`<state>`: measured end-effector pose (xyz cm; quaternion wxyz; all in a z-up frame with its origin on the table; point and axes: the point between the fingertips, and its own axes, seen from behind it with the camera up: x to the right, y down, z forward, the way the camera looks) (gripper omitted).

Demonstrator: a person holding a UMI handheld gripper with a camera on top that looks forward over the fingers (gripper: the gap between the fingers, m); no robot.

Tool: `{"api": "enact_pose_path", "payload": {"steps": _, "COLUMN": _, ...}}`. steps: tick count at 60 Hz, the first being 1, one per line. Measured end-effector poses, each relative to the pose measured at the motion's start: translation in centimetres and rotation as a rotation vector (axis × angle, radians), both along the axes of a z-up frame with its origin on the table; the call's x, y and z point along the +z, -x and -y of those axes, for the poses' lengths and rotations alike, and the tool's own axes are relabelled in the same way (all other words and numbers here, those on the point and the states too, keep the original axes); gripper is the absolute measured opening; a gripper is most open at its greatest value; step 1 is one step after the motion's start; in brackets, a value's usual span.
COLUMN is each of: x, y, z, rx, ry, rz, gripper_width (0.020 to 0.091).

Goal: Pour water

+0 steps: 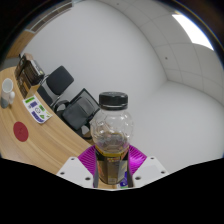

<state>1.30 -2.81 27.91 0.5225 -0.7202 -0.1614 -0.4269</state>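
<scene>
Hand-held gripper [111,166], raised and tilted above the table [40,140], clamps an upright black-capped bottle [112,128].

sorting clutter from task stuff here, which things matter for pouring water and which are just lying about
For the job:
- bottle, clear with a black cap, held between the gripper fingers, which press on it
- dark liquid low inside the bottle

Just lying about:
- table, tilted in view
- black boxes on the table
- red disc
- white cup, small
- printed card
</scene>
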Motion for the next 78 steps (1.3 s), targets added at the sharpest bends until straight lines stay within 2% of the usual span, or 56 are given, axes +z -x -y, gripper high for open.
{"api": "enact_pose_path", "payload": {"steps": 8, "x": 2.5, "y": 9.7, "z": -5.0, "rx": 0.067, "ry": 0.057, "rz": 0.329, "gripper_width": 0.0385}}
{"api": "enact_pose_path", "payload": {"steps": 14, "x": 1.8, "y": 17.3, "z": -8.7, "rx": 0.14, "ry": 0.119, "rz": 0.578, "gripper_width": 0.0387}}
{"api": "enact_pose_path", "payload": {"steps": 26, "x": -4.5, "y": 26.9, "z": -13.1, "rx": 0.24, "ry": 0.325, "rz": 1.019, "gripper_width": 0.0385}}
{"api": "enact_pose_path", "payload": {"steps": 35, "x": -8.5, "y": 31.0, "z": -14.0, "rx": 0.326, "ry": 0.415, "rz": 1.298, "gripper_width": 0.0385}}
{"api": "enact_pose_path", "payload": {"steps": 42, "x": -10.5, "y": 32.2, "z": -13.6, "rx": 0.374, "ry": 0.461, "rz": 1.353, "gripper_width": 0.0383}}
{"api": "enact_pose_path", "payload": {"steps": 49, "x": -11.3, "y": 32.3, "z": -13.4, "rx": 0.391, "ry": 0.487, "rz": 1.312, "gripper_width": 0.0387}}
{"api": "enact_pose_path", "payload": {"steps": 56, "x": -10.1, "y": 32.2, "z": -13.0, "rx": 0.42, "ry": 0.439, "rz": 1.111, "gripper_width": 0.0385}}
{"api": "enact_pose_path", "payload": {"steps": 70, "x": -5.2, "y": 31.3, "z": -11.1, "rx": 0.437, "ry": 0.293, "rz": 0.231, "gripper_width": 0.0388}}
{"api": "enact_pose_path", "payload": {"steps": 78, "x": -3.8, "y": 30.4, "z": -10.5, "rx": 0.465, "ry": 0.213, "rz": -0.201, "gripper_width": 0.0388}}
